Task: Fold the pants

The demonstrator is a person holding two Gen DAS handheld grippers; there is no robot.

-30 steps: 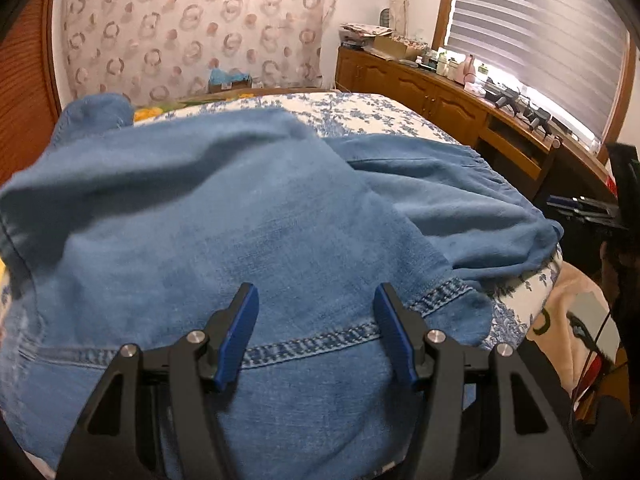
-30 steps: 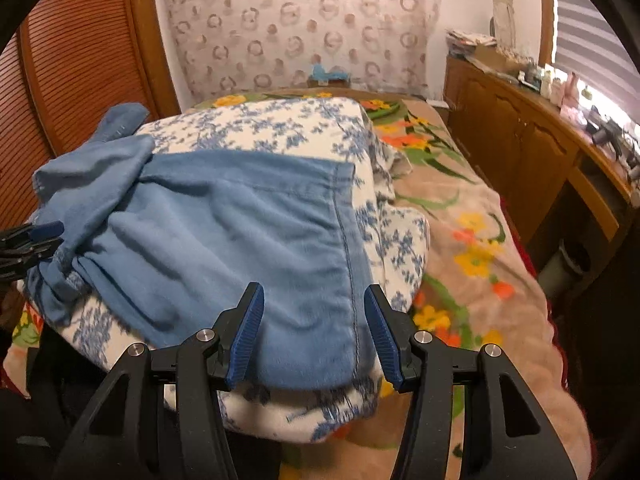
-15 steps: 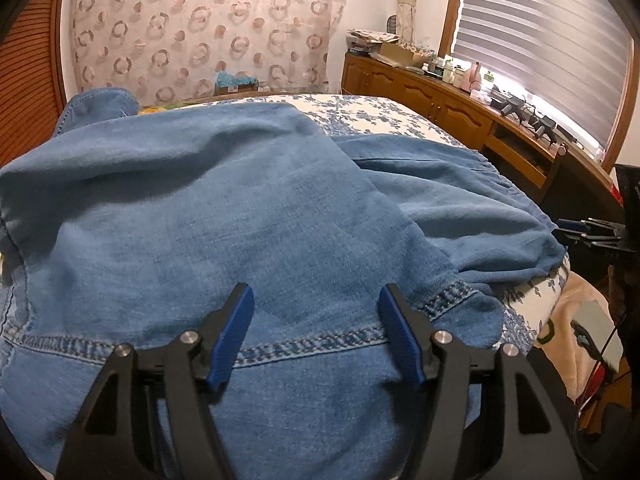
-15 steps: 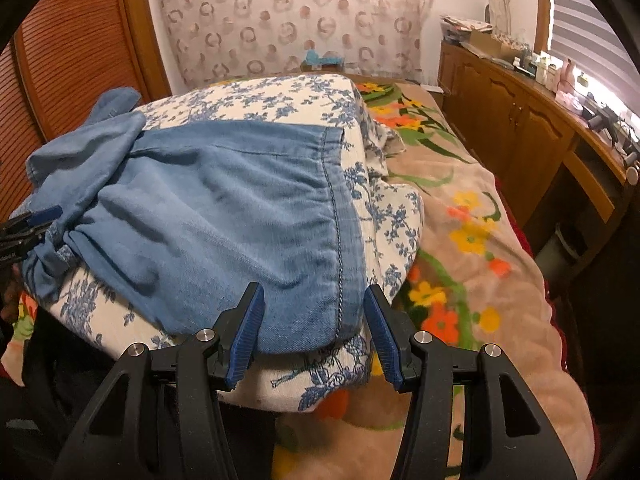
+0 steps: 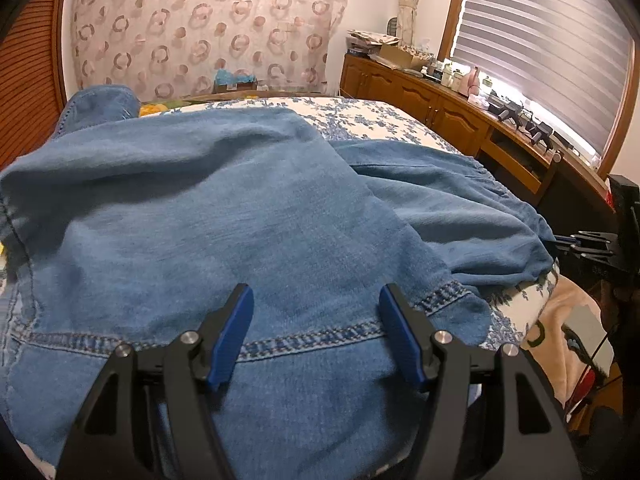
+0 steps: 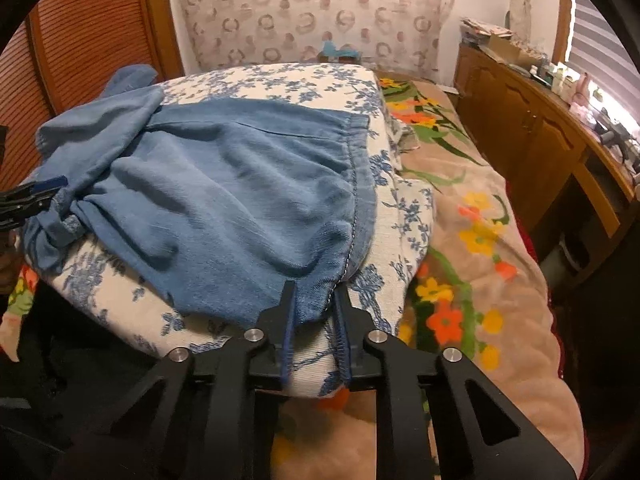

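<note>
Blue denim pants (image 5: 224,216) lie spread on a white quilt with blue flowers (image 5: 360,120). My left gripper (image 5: 316,304) is open, its blue fingers hovering over a stitched hem near me. In the right wrist view the pants (image 6: 224,200) lie rumpled, and my right gripper (image 6: 314,296) is closed on the near corner of the waistband hem. The left gripper (image 6: 36,196) shows at the far left edge, beside the bunched cloth. The right gripper (image 5: 588,240) shows at the right in the left wrist view.
The quilt (image 6: 404,216) lies on a beige blanket with orange and yellow flowers (image 6: 480,240). A wooden cabinet (image 5: 440,108) with clutter runs along the window. A wooden slatted door (image 6: 88,36) stands at the left. A patterned curtain (image 5: 200,28) hangs behind.
My right gripper has moved forward and its fingers have closed on the waistband corner. My left gripper stays open over the hem, shifted only slightly.
</note>
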